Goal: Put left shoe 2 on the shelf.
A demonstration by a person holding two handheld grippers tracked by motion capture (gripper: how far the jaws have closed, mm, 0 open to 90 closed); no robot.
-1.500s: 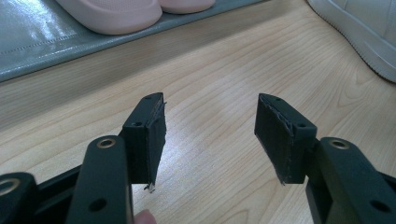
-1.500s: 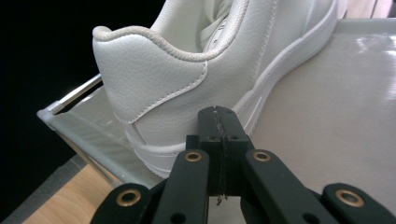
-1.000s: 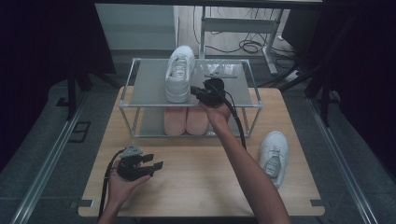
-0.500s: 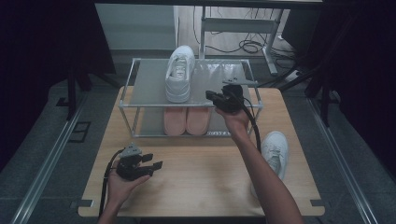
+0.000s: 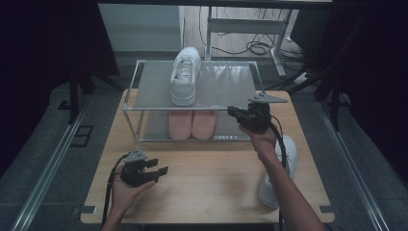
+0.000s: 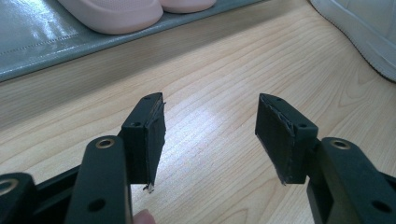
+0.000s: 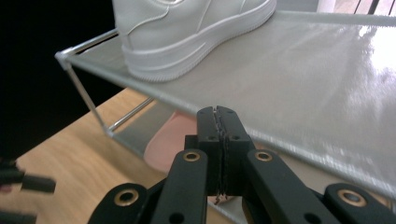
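Observation:
A white sneaker (image 5: 185, 77) stands on the top shelf of a metal-framed rack (image 5: 226, 89), and its heel (image 7: 187, 32) rises ahead of the right gripper's camera. A pair of pink slippers (image 5: 192, 124) (image 6: 121, 14) lies on the lower shelf. Another white sneaker (image 5: 285, 166) rests on the table at the right, partly behind the person's forearm. My right gripper (image 5: 232, 112) (image 7: 219, 121) hangs at the rack's front right corner, shut with nothing in it, pointing left. My left gripper (image 5: 161, 167) (image 6: 210, 135) rests open low over the wooden table (image 5: 211, 178), empty.
The rack's thin metal posts (image 7: 86, 95) and front rail stand close before the right gripper. The grey lower shelf (image 6: 37, 42) edges the bare wood ahead of the left gripper. Dark floor, rails and cables surround the table.
My right gripper has drawn away from the sneaker on the top shelf, moving right and toward the person to the rack's front right corner. The left gripper has stayed put.

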